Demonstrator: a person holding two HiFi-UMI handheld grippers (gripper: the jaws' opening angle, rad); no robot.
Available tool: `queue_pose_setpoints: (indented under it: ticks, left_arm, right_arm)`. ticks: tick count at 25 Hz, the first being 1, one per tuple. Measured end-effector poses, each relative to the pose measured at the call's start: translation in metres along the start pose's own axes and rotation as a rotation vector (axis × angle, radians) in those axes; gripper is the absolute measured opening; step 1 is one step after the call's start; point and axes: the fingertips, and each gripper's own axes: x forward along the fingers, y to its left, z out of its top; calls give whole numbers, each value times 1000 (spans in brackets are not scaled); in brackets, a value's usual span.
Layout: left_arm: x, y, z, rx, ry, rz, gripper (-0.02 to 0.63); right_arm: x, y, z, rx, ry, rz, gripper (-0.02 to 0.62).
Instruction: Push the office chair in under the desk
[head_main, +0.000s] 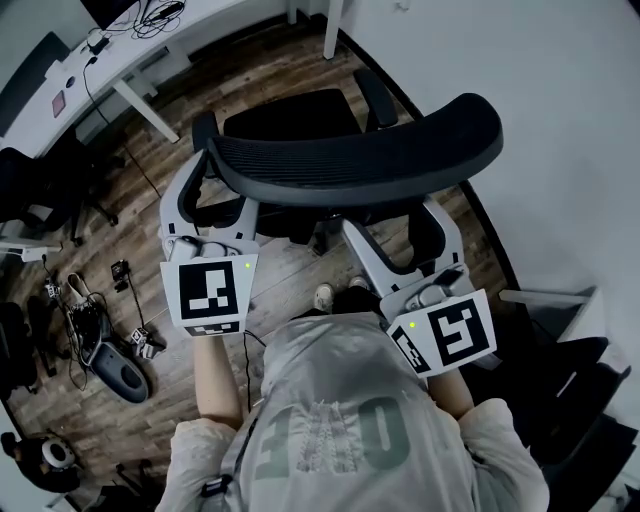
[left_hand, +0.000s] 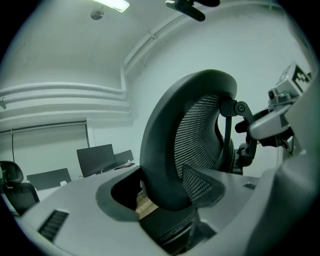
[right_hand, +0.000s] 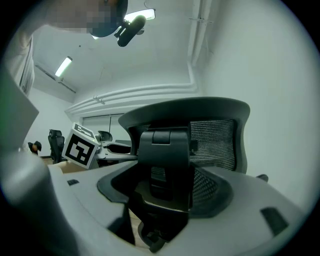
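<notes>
A black mesh office chair (head_main: 360, 160) stands right in front of me on the wood floor, its backrest toward me and its seat (head_main: 295, 115) pointing at a white desk leg (head_main: 330, 30). My left gripper (head_main: 215, 190) straddles the backrest's left end. In the left gripper view the thick backrest rim (left_hand: 165, 150) fills the gap of that gripper (left_hand: 162, 195) and touches both pads. My right gripper (head_main: 395, 225) reaches in behind the backrest. In the right gripper view the chair's back support post (right_hand: 165, 165) stands between the jaws of that gripper (right_hand: 162, 200), with room at its left side.
A long white desk (head_main: 120, 60) with cables runs along the upper left. Other black chairs (head_main: 40, 190) and floor clutter (head_main: 100, 340) of cables and a dark device lie to the left. A white wall (head_main: 560, 120) closes the right side. My feet (head_main: 335, 295) are just behind the chair.
</notes>
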Motion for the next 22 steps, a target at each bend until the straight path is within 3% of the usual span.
queue_pose_setpoints:
  ticks: [8, 16, 22]
  left_arm:
    - [27, 11, 4, -4, -3, 15, 272]
    - [55, 16, 11, 9, -11, 77, 241]
    - [82, 36, 0, -2, 34, 43, 257]
  right_arm:
    - [26, -19, 5, -9, -1, 25, 295]
    - [56, -40, 10, -28, 7, 148, 293]
    - [86, -37, 8, -47, 0, 212, 293]
